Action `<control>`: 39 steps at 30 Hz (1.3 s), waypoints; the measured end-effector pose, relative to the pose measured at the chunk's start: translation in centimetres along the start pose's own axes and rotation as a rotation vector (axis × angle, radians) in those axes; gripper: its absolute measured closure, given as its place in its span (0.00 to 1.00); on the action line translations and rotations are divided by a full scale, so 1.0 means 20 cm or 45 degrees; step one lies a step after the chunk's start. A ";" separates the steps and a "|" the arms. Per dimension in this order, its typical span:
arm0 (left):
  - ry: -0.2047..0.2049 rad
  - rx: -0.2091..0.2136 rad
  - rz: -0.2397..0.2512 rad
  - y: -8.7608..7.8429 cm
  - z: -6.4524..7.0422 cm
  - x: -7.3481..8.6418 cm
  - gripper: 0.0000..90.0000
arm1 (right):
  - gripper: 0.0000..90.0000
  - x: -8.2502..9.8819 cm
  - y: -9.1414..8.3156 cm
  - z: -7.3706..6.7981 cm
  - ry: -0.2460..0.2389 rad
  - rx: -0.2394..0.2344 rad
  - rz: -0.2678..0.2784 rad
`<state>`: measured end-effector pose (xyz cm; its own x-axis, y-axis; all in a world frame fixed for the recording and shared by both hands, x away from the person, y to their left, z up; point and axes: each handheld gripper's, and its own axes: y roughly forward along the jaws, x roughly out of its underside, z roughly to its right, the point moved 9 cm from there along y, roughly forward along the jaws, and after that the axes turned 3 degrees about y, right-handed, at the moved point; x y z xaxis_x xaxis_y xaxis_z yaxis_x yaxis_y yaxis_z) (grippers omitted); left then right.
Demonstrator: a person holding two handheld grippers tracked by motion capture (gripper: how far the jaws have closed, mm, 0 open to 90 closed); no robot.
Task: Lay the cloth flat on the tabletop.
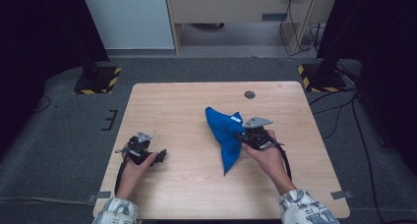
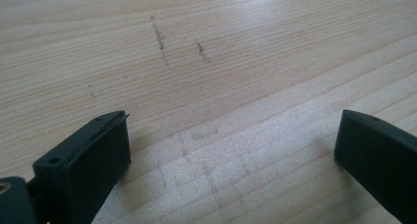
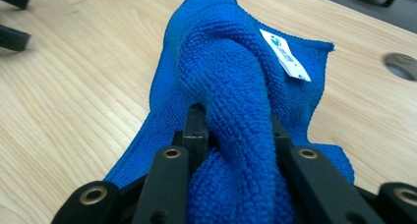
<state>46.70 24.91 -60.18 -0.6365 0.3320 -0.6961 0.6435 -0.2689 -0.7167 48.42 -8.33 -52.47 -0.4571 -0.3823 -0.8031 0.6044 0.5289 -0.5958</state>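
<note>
- Right gripper (image 1: 244, 134) is clamped on a bunched fold of the blue cloth (image 1: 225, 135); the pinch is clear in the right gripper view (image 3: 231, 150).
- Cloth sits right of centre on the bench (image 1: 187, 111), one part lifted, its tail draped toward the near edge.
- Left gripper (image 1: 156, 156) is well left of the cloth, jaws wide, nothing between them.
- Judgement: grab done; spreading or folding not yet begun.

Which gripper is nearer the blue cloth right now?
Right. The right gripper is shut on a bunched fold of the blue cloth. The left gripper rests open on the table, well apart from the cloth toward the table's left edge.
</note>
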 end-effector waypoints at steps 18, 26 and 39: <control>0.004 0.004 0.001 0.01 0.01 -0.01 0.00 | 0.78 0.02 0.23 -0.28 -0.054 -0.113 -0.102; 0.011 0.005 0.000 0.01 0.01 -0.01 0.00 | 0.76 0.12 0.31 -0.31 -0.061 -0.114 -0.180; 0.014 0.011 0.002 0.01 0.03 -0.01 0.00 | 0.24 0.11 0.28 -0.29 0.007 -0.097 -0.173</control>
<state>46.78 24.28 -60.17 -0.6311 0.3413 -0.6965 0.6406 -0.2770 -0.7162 46.98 -1.86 -57.47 -0.5350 -0.4505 -0.7147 0.4855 0.5284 -0.6965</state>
